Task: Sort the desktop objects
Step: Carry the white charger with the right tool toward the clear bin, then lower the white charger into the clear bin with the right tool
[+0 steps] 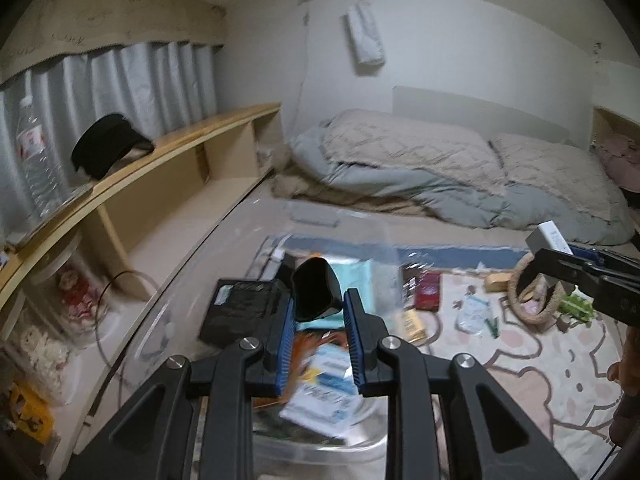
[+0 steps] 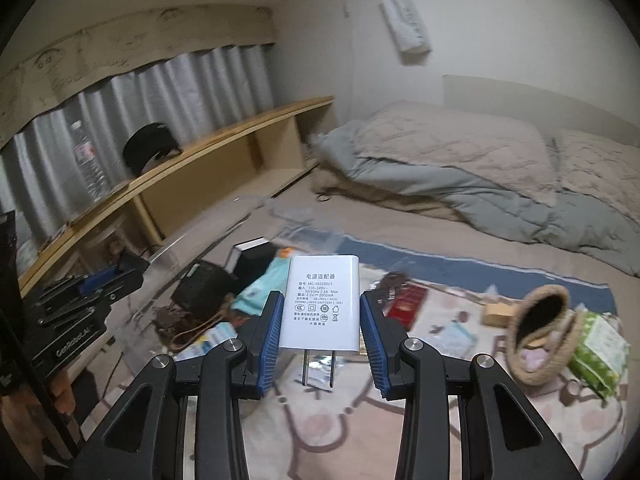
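While its prongs point back toward the camera, a white power adapter is pinched between the blue pads of the right gripper, above a cartoon-print blanket. A black cup-shaped object is clamped by the left gripper over a clear plastic bin. A rumpled duvet is seen beyond.

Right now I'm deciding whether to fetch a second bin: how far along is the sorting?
Partway. The clear plastic bin already holds packets and a black box. The left gripper holds a black angular object above it; the right gripper holds a white power adapter. The woven pouch, green packet and red packet remain on the blanket.
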A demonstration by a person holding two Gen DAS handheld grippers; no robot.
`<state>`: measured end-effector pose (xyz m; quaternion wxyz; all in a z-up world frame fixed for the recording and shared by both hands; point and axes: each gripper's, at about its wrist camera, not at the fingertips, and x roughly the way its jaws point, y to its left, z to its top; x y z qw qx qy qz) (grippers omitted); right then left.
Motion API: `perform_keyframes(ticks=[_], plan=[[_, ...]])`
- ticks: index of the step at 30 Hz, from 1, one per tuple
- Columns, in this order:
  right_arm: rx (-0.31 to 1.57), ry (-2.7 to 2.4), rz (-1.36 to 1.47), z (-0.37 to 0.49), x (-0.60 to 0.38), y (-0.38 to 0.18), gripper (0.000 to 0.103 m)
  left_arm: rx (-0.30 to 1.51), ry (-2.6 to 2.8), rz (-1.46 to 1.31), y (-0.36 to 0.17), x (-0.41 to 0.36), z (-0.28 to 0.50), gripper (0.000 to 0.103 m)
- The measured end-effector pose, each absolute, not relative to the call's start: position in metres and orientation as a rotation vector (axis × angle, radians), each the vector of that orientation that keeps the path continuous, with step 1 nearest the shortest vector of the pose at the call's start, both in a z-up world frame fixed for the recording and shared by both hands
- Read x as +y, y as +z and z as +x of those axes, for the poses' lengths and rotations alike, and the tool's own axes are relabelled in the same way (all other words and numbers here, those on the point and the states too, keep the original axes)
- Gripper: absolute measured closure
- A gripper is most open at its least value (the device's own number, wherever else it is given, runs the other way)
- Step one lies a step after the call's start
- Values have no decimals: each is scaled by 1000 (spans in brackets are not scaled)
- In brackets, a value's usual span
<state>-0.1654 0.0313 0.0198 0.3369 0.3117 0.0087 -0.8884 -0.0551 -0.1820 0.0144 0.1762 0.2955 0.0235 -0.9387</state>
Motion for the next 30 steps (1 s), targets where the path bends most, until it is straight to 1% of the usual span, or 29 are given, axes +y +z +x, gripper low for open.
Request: perform_keyframes(ticks=[8,17,25,30], plan=[[3,-2223,860,-167,-15,7,64,112,-2575,896,2,-223,-44,79],[31,-2157,894,-161,-52,-5,64,141,-2452,1033,-28,-259,-47,79],[70,-2099,920,-152,-77,-10,64,198,-2374,1146,-49,-276,-46,79],[80,-2069,924,-146,-86,-10,64,211,-2365,1159,-52,-276,-48,79]])
